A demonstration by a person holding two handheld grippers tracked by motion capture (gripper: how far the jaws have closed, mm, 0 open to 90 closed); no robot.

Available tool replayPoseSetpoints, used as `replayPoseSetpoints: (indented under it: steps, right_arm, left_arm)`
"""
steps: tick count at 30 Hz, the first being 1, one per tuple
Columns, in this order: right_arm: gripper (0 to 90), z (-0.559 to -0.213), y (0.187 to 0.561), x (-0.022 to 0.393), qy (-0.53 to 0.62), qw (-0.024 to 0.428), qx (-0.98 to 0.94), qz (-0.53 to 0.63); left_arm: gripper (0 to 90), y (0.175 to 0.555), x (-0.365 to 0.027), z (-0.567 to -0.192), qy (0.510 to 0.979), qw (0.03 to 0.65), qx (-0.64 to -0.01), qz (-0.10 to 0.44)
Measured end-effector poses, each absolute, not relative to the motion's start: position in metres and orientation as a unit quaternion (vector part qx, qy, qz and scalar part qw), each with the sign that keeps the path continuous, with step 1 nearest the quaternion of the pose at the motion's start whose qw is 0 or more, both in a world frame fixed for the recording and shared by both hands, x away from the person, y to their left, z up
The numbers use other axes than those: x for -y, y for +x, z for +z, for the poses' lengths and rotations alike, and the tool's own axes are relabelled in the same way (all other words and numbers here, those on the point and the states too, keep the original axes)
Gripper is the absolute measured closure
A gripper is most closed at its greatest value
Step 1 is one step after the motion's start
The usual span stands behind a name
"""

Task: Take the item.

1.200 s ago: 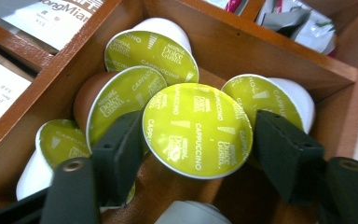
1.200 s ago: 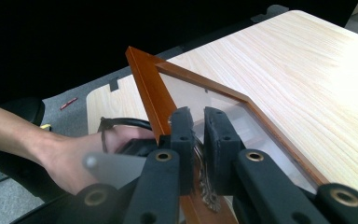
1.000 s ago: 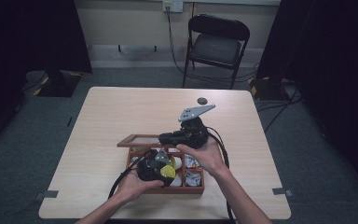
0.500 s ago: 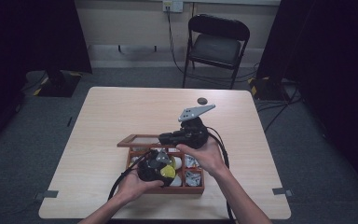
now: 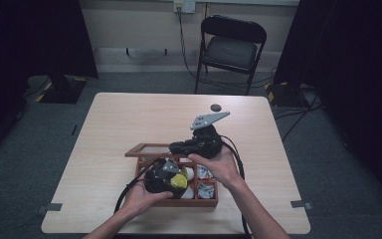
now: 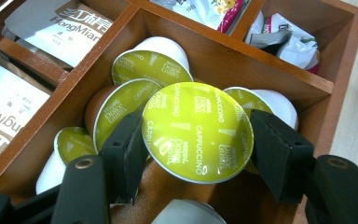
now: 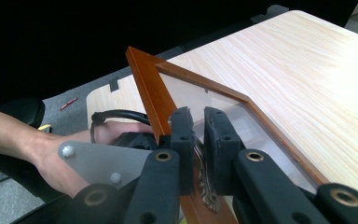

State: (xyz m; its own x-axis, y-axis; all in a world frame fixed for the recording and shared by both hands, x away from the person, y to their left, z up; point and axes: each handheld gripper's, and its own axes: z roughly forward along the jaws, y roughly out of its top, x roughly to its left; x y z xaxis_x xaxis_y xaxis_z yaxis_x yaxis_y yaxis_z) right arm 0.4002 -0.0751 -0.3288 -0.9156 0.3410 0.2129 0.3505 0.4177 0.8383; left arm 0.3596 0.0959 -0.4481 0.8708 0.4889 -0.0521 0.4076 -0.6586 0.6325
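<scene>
A wooden compartment box (image 5: 191, 203) sits near the table's front edge. Its glass-paned lid (image 5: 148, 149) stands raised. My right gripper (image 5: 176, 147) is shut on the lid's front edge; in the right gripper view the pads (image 7: 182, 135) pinch the wooden frame (image 7: 144, 84) at a metal clasp. My left gripper (image 5: 171, 180) is over the box's front compartments. It is shut on a coffee capsule (image 6: 196, 133) with a yellow-green foil lid, a pad on each side (image 6: 128, 149). Several like capsules (image 6: 150, 65) lie below it in the same compartment.
Tea sachets (image 6: 58, 28) and wrapped packets (image 6: 286, 39) fill neighbouring compartments. A small dark round object (image 5: 215, 107) lies on the table (image 5: 129, 119) toward the back. A folding chair (image 5: 231, 47) stands behind the table. The left hand (image 7: 51, 149) appears beyond the lid.
</scene>
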Motion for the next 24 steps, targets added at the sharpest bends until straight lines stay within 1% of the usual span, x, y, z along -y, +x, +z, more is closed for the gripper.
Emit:
replayPoseSetpoints:
  steps: [5,15,17,20,24]
  right_arm:
    - [82.3,-0.329,0.400,0.075,-0.205,0.005,0.842,-0.499]
    - [82.3,-0.329,0.400,0.075,-0.206,0.005,0.842,-0.499]
    - [82.3,-0.329,0.400,0.075,-0.206,0.005,0.842,-0.499]
    - [82.3,-0.329,0.400,0.075,-0.206,0.005,0.842,-0.499]
    - [82.3,-0.329,0.401,0.075,-0.206,0.005,0.842,-0.499]
  left_arm:
    - [38.8,0.354,-0.095,-0.447,0.913,0.328,-0.234,0.066]
    - [38.8,0.344,-0.096,-0.438,0.907,0.349,-0.225,0.065]
    - [38.8,0.344,-0.096,-0.437,0.910,0.344,-0.220,0.068]
    - [38.8,0.341,-0.098,-0.435,0.905,0.356,-0.224,0.069]
    - [38.9,0.339,-0.099,-0.433,0.909,0.351,-0.216,0.068]
